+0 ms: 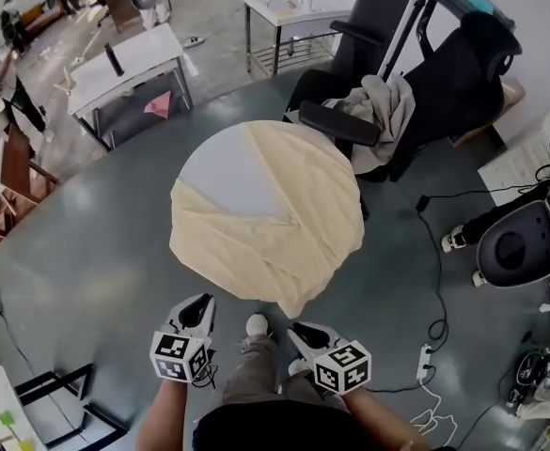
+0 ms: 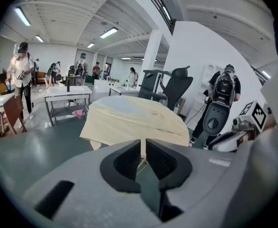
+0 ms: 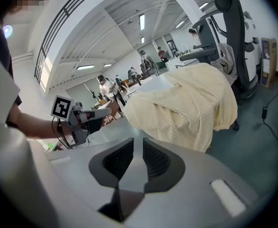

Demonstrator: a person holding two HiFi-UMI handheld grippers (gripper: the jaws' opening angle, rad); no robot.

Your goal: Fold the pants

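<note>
Progress: folding looks barely begun to me; the pants [image 1: 275,238] lie spread and rumpled, not in any neat stack, and I cannot tell whether a first fold is in.
Pants: ahead of the left fingers [image 2: 125,163] and the right fingers [image 3: 117,161], apart from both, draped over the round surface [image 1: 226,172], with the nearest hem hanging off the rim towards the fingertips.
Bare patch: a pale wedge of the surface shows beyond the cloth, on the far left as I look along the fingers.
Grip, left: the left fingers stand with a narrow slit between them, nothing in it.
Grip, right: the right fingers show the same narrow gap and hold nothing.
Left to do: by my reading nearly everything: reach the hem, lay leg on leg, smooth the cloth, fold it down.
Containers: none on the surface or near my fingers; it carries the pants only.
Box [image 3: 268,61]: brown, on the floor well beyond the right fingers, by the chair [image 1: 453,73]; I cannot see into it.
Chair: grey cloth [image 1: 387,111] heaped on it, far past the pants from my fingers.
</note>
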